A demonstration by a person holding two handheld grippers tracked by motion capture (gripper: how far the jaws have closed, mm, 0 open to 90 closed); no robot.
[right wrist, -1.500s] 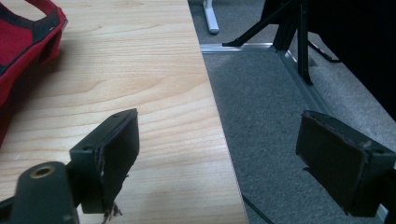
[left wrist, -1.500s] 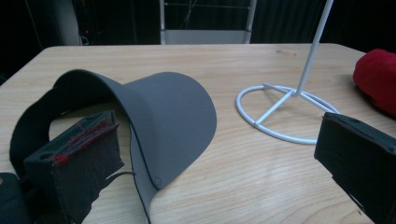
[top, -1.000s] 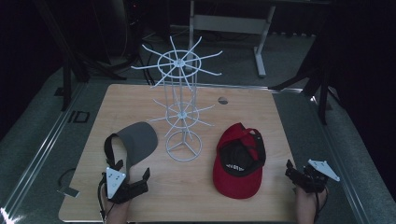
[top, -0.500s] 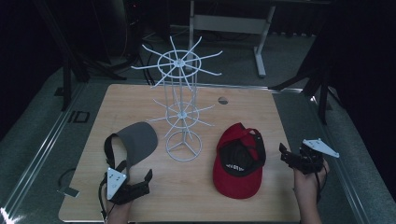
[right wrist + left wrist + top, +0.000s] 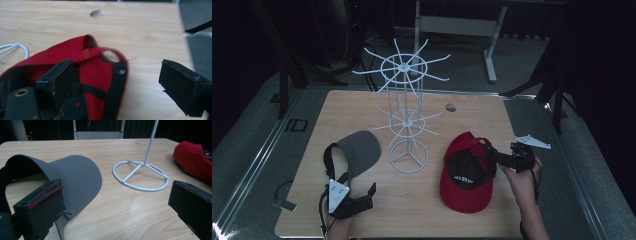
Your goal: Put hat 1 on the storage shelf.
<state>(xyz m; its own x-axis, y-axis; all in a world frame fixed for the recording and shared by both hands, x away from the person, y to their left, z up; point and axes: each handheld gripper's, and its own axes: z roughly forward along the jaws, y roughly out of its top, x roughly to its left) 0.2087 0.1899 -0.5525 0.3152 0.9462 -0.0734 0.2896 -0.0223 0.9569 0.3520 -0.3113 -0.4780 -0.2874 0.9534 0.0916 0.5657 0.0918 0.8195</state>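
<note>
High view: wooden bench [image 5: 362,107] w/ white wire rack [image 5: 408,107] upright near centre, ring base resting on the wood. Red cap [image 5: 468,172] lies crown-down, R of the rack base; grey visor [image 5: 357,150] lies L of it. Small round hole [image 5: 450,107] in the bench top, behind the cap.

R gripper [image 5: 494,156] reaches in from the R edge, held by the person's R hand [image 5: 522,177]; its tips sit at the cap's rear, by the strap. L gripper [image 5: 362,197] rests low on the bench near the front edge, just in front of the visor; finger spread hard to judge from above.

R gripper view (detail not legible from above): fingers [image 5: 58,77] spread wide, released, nothing clamped. One finger lies over the cap's [image 5: 100,75] dark inner lining, the other over bare wood beside it, so the cap's rear rim w/ strap and a metal snap falls between them. Contact w/ the fabric: cannot tell. Hole [image 5: 97,13] seen beyond.

L gripper view: fingers [image 5: 42,207] likewise parted wide, grasping nothing. Visor [image 5: 75,177] brim curves up off the bench, partly behind the nearer finger; rack base ring [image 5: 140,176] and pole ahead; an edge of the cap [image 5: 192,160] at far R.
</note>
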